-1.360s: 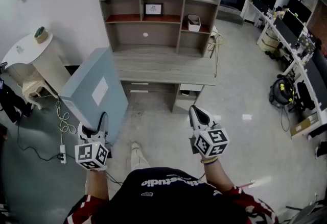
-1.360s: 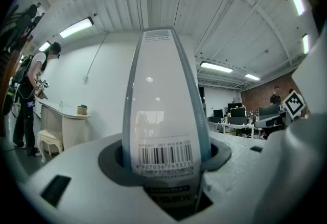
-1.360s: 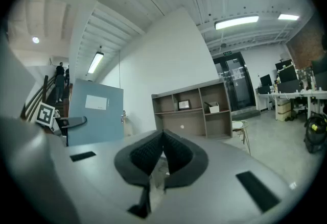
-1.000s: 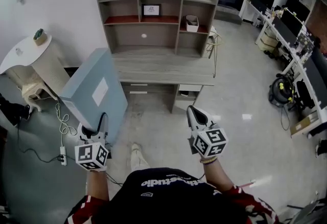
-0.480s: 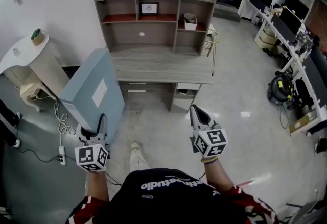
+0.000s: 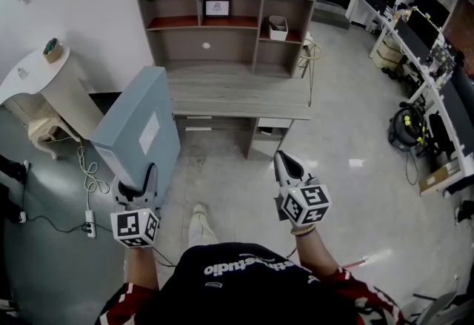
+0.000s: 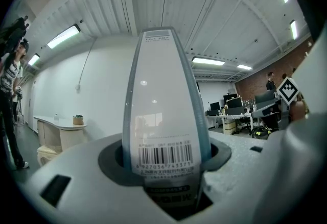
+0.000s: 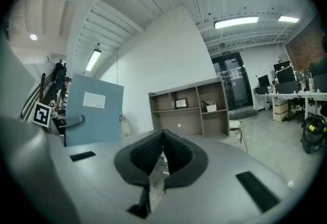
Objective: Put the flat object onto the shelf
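Note:
My left gripper [image 6: 138, 184] is shut on the lower edge of a flat blue-grey file box [image 6: 139, 132] with a white label, held upright in the air at the left. In the left gripper view the box's spine [image 7: 162, 110] with its barcode stands between the jaws and fills the middle. My right gripper [image 6: 284, 165] is shut and holds nothing; its dark pads [image 8: 162, 152] meet. The wooden desk with a shelf unit [image 6: 222, 24] stands ahead against the white wall, also in the right gripper view [image 8: 190, 110].
On the shelf stand a small picture frame [image 6: 217, 8] and a white box [image 6: 278, 26]. A white round side table [image 6: 38, 75] is at the left, with a power strip and cable [image 6: 89, 221] on the floor. Office desks with monitors [image 6: 429, 27] line the right.
The desk and shelf have shifted slightly in the head view as the person moves. The box stays in the left gripper, a little more upright; the right gripper stays shut.

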A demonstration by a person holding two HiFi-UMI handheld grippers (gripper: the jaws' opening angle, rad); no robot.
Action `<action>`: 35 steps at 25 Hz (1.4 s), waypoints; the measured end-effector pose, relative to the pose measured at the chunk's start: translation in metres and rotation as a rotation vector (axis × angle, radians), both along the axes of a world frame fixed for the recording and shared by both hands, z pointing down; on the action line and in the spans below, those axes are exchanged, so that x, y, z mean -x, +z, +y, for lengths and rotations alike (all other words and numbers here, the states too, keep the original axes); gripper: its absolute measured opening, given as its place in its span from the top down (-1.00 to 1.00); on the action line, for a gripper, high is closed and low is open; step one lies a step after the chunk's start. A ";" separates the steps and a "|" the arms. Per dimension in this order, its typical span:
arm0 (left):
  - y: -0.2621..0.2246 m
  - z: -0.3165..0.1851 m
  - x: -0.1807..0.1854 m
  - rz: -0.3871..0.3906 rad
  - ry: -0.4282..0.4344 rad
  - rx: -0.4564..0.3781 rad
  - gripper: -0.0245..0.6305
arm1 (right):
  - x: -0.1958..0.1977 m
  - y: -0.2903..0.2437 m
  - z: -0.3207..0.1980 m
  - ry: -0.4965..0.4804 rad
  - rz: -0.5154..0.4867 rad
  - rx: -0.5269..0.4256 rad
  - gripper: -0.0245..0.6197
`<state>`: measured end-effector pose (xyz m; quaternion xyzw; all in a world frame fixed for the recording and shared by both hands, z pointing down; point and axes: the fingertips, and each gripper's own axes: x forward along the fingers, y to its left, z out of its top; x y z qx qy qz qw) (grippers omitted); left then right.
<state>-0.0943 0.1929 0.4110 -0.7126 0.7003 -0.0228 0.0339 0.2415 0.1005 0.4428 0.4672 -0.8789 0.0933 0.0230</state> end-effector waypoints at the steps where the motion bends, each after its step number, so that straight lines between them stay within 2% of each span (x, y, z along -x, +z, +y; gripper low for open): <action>1: 0.000 -0.002 0.002 0.002 -0.001 0.002 0.11 | 0.002 0.000 -0.002 0.000 0.004 0.000 0.91; 13: 0.003 -0.040 0.025 0.031 -0.008 0.017 0.11 | 0.025 -0.003 -0.038 -0.016 0.028 0.003 0.91; 18: 0.004 -0.068 0.038 0.034 -0.010 0.024 0.11 | 0.035 -0.009 -0.064 -0.014 -0.002 0.019 0.91; 35: 0.002 -0.162 0.086 0.051 0.023 0.024 0.11 | 0.082 -0.027 -0.145 0.021 0.028 0.009 0.91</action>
